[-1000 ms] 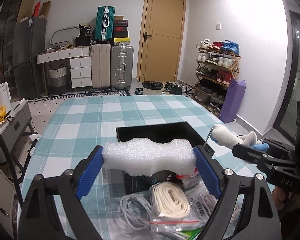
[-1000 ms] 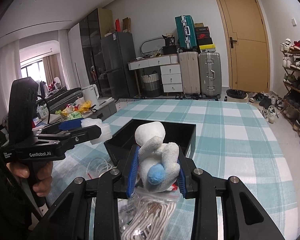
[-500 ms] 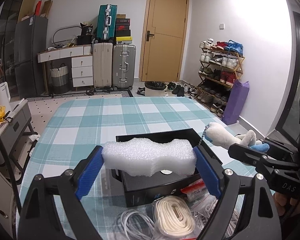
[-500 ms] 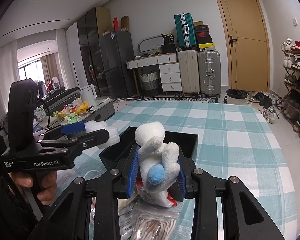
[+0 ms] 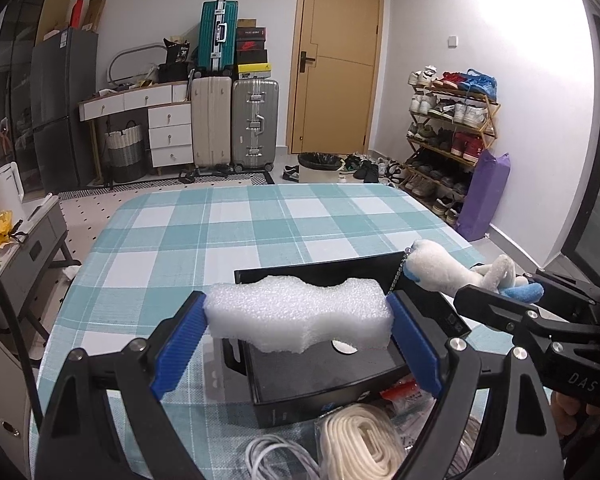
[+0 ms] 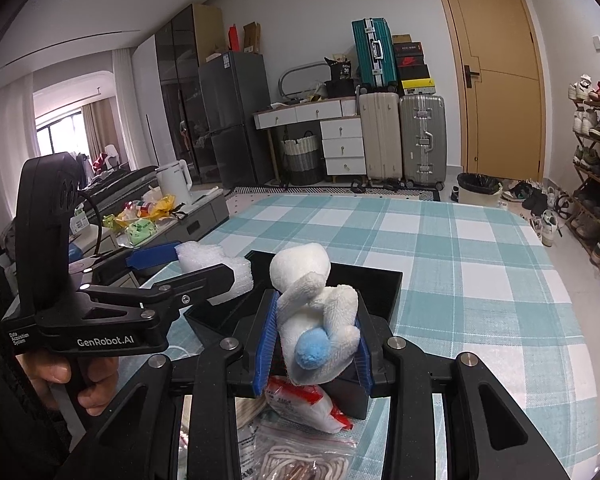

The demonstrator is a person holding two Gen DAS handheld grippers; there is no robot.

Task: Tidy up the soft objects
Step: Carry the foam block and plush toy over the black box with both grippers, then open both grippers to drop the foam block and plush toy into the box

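Observation:
My left gripper (image 5: 298,316) is shut on a white foam block (image 5: 300,314) and holds it just above the near edge of an open black box (image 5: 320,372). In the right wrist view the foam block (image 6: 204,260) hangs at the box's left rim. My right gripper (image 6: 312,336) is shut on a white plush toy (image 6: 316,312) with a blue pompom, held over the near right part of the black box (image 6: 380,292). In the left wrist view the plush toy (image 5: 444,272) and its bead chain show at the box's right side.
The box stands on a table with a teal checked cloth (image 5: 236,236). In front of the box lie bagged white cords (image 5: 360,444), a loose white cable (image 5: 276,460) and a red-and-white packet (image 6: 304,404). A low cabinet (image 5: 24,240) stands to the left.
Both grippers have moved forward over the table with their loads, so the foam block and plush toy now hang above the black box instead of the pile of bags.

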